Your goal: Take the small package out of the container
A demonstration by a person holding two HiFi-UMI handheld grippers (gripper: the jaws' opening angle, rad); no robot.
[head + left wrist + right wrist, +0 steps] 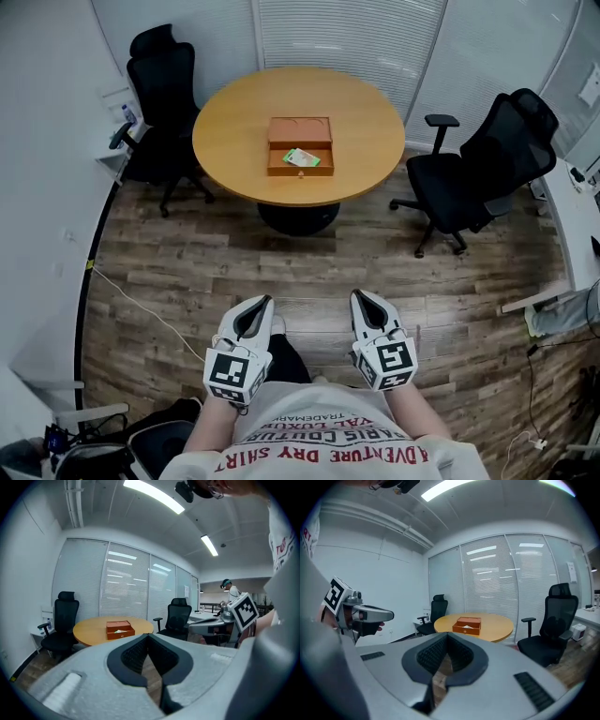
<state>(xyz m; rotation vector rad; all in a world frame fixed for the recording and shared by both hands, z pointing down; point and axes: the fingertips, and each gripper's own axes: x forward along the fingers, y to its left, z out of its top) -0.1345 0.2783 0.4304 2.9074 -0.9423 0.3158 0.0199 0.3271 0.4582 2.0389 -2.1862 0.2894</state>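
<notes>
The container (300, 133) is a brown wooden box with its drawer pulled open, standing in the middle of a round wooden table (234, 122). A small green and white package (301, 157) lies in the drawer. Both grippers hang close to my body, far from the table, above the plank floor. My left gripper (265, 300) and right gripper (357, 295) point toward the table, jaws together and nothing between them. The left gripper view shows its jaws (148, 635) meeting, with the container (120, 626) far ahead. The right gripper (446, 634) looks the same, container (468, 622) distant.
A black office chair (164, 84) stands at the table's left and another (478, 178) at its right. A thin cable (141, 305) runs across the floor on the left. Desks line the right wall (572, 234). Bags (141, 445) lie by my left foot.
</notes>
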